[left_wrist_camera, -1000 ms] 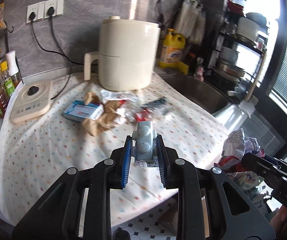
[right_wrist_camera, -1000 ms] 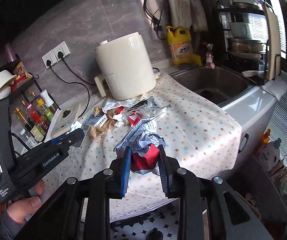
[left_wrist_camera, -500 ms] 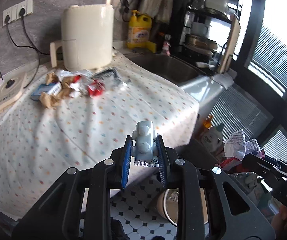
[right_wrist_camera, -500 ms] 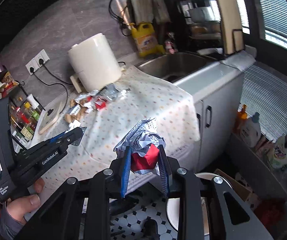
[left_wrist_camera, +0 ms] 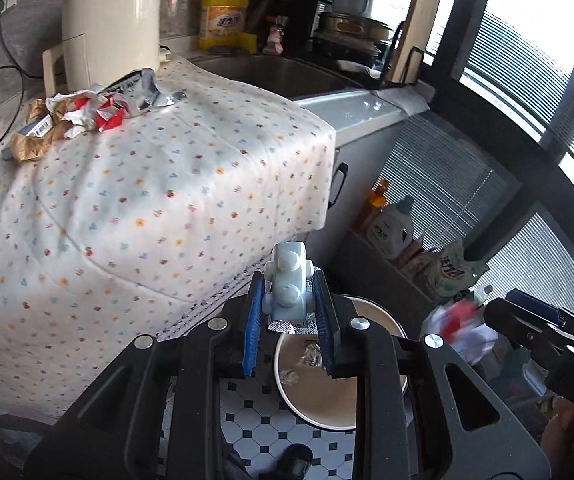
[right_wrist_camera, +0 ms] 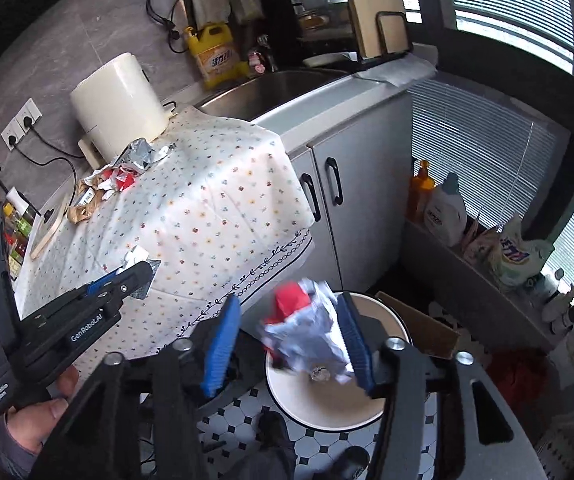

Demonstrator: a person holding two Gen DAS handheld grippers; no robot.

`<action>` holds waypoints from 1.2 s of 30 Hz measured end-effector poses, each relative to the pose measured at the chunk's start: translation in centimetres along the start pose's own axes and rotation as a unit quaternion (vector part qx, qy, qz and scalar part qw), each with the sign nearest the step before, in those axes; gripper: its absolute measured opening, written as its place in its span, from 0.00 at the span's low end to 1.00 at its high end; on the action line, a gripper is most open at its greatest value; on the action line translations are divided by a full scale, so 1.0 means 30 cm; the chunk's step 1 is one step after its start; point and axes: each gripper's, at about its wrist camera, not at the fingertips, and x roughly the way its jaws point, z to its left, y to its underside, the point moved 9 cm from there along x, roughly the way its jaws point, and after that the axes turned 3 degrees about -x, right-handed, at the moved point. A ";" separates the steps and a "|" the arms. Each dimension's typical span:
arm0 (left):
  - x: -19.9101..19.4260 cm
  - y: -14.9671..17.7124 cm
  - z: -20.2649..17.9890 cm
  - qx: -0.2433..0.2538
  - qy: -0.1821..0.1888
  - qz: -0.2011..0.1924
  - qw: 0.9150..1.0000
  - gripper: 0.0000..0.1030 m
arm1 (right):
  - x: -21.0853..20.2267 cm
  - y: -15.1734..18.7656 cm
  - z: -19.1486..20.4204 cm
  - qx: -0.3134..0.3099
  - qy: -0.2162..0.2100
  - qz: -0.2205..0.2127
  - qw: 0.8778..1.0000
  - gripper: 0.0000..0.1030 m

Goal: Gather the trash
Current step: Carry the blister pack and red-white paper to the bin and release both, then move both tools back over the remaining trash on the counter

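Note:
My left gripper (left_wrist_camera: 289, 300) is shut on a pale blue blister pack (left_wrist_camera: 288, 280) with a foil back, held above the round white bin (left_wrist_camera: 327, 420) on the floor. The jaws of my right gripper (right_wrist_camera: 289, 320) are opening. A crumpled red and white wrapper (right_wrist_camera: 307, 328) sits blurred between them, clear of the left pad, just over the bin (right_wrist_camera: 367, 412). The left wrist view shows the right gripper (left_wrist_camera: 527, 320) and that wrapper (left_wrist_camera: 459, 328) at the right. In the right wrist view the left gripper (right_wrist_camera: 143, 276) carries the blister pack (right_wrist_camera: 137, 258). A trash pile (left_wrist_camera: 87, 112) lies on the counter.
The dotted cloth (right_wrist_camera: 207, 208) hangs over the counter edge left of the bin. A cream air fryer (right_wrist_camera: 119, 100) stands behind the trash pile (right_wrist_camera: 127, 168), the sink (right_wrist_camera: 271, 88) beyond. A cardboard box (right_wrist_camera: 427, 328) and cupboard doors (right_wrist_camera: 351, 208) flank the bin; detergent bottles (right_wrist_camera: 443, 212) stand on a ledge.
Both grippers swung off the counter, to the right and down over the bin. The right jaws spread and the wrapper has come loose; the left grip is unchanged.

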 end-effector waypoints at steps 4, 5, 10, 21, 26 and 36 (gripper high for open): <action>0.024 0.016 -0.045 0.010 0.009 0.008 1.000 0.24 | -0.024 0.007 -0.048 0.010 0.010 -0.004 1.000 0.57; 0.027 0.019 -0.055 0.012 0.011 0.010 1.000 0.24 | -0.030 0.010 -0.062 0.014 0.013 -0.005 1.000 0.57; 0.059 0.054 -0.150 0.033 0.035 0.029 0.998 0.24 | -0.069 0.023 -0.138 0.023 0.038 -0.010 0.999 0.57; 0.067 0.096 -0.294 0.067 0.084 0.058 0.992 0.62 | -0.137 0.025 -0.232 0.048 0.061 -0.024 0.997 0.58; 0.013 0.014 -0.198 0.055 0.056 0.032 0.996 0.73 | -0.136 0.000 -0.189 0.046 0.044 -0.031 0.998 0.59; -0.128 -0.164 0.091 0.008 -0.016 -0.024 1.000 0.82 | -0.121 -0.145 0.072 0.006 -0.009 -0.063 0.998 0.73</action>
